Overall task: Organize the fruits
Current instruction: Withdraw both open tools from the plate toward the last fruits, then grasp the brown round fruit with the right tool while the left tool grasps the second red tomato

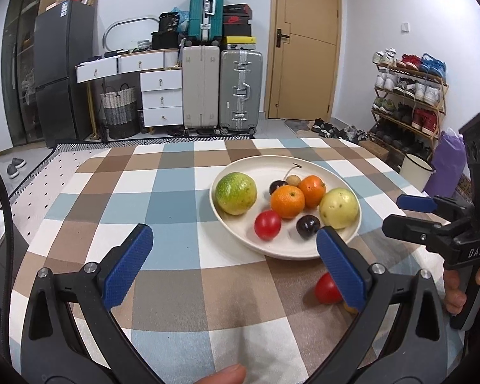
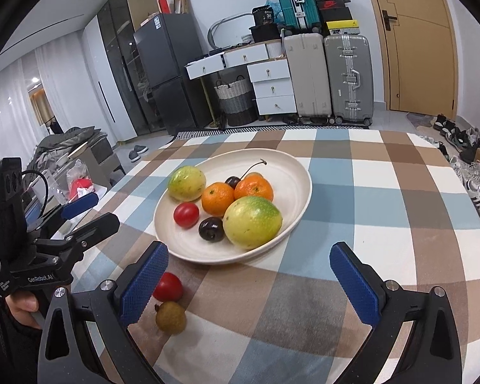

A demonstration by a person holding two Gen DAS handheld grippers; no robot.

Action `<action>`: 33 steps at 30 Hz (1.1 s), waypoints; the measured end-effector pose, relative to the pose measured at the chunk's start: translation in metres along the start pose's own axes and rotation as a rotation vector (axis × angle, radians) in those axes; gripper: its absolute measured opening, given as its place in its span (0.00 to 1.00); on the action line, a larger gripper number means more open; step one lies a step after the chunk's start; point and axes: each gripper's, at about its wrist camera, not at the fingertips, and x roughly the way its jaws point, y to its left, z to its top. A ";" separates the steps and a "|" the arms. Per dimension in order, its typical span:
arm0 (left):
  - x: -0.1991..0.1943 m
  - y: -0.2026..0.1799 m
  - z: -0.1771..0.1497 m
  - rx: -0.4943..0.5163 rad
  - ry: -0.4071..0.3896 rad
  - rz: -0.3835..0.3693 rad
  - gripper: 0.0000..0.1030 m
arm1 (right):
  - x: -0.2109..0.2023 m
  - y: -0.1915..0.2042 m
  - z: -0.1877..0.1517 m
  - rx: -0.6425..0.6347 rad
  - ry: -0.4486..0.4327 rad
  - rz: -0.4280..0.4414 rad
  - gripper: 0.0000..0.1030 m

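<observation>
A cream plate (image 2: 299,188) sat on the checked tablecloth (image 2: 400,224), holding two green-yellow fruits, two oranges (image 2: 217,199), a red tomato (image 2: 186,214) and dark plums. Off the plate, at about seven o'clock from it in the right wrist view, a second tomato (image 2: 168,287) lay on the cloth with a small brown fruit (image 2: 171,317), perhaps a longan, just beside it. The left gripper (image 1: 236,265) was spread wide over the cloth, empty. The right gripper (image 2: 251,284) was likewise spread, its left pad next to the loose tomato, holding nothing.
</observation>
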 end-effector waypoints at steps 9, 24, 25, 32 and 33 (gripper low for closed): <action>0.006 -0.004 -0.002 0.018 0.052 -0.034 0.99 | 0.009 0.017 -0.006 -0.066 0.111 0.027 0.99; 0.015 0.001 -0.002 0.006 0.097 -0.077 0.99 | 0.023 0.041 -0.023 -0.179 0.242 0.107 0.99; 0.016 0.000 -0.002 0.011 0.100 -0.077 0.99 | 0.025 0.043 -0.024 -0.188 0.251 0.113 0.99; 0.017 -0.006 -0.004 0.046 0.108 -0.086 0.99 | 0.029 0.048 -0.030 -0.211 0.277 0.119 0.96; 0.017 -0.007 -0.004 0.048 0.107 -0.087 0.99 | 0.029 0.048 -0.030 -0.213 0.279 0.118 0.93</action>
